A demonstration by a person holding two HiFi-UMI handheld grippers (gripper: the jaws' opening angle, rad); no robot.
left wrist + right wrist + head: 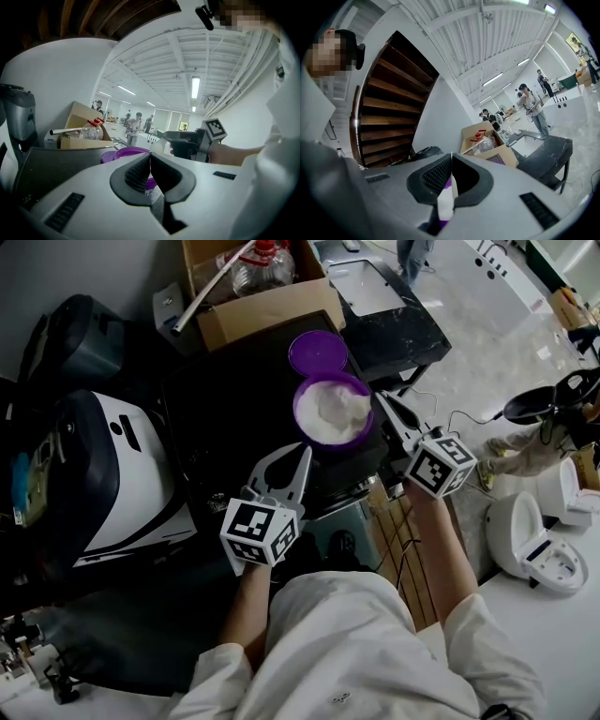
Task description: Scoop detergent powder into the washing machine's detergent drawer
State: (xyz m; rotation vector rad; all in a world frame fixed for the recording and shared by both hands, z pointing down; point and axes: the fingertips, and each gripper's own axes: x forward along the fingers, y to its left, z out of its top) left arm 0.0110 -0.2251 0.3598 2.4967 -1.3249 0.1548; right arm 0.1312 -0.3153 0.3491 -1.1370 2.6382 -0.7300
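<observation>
A purple tub [305,420] of white detergent powder [334,409] stands open on a dark flat top [225,399], its purple lid [317,352] lying just behind it. My left gripper [302,457] hovers just in front of the tub, its jaws shut with nothing between them; in the left gripper view [150,171] the tub [131,152] lies just beyond the tips. My right gripper [384,404] is at the tub's right rim. In the right gripper view [451,180] it is shut on a thin white strip [446,204], seemingly a scoop's handle. No detergent drawer is identifiable.
Behind the lid stands a cardboard box [267,310] with plastic bottles. A black table with a white sink [384,306] is at the back right. A white-and-black appliance [122,484] lies left. White toilets [539,540] stand on the floor at right.
</observation>
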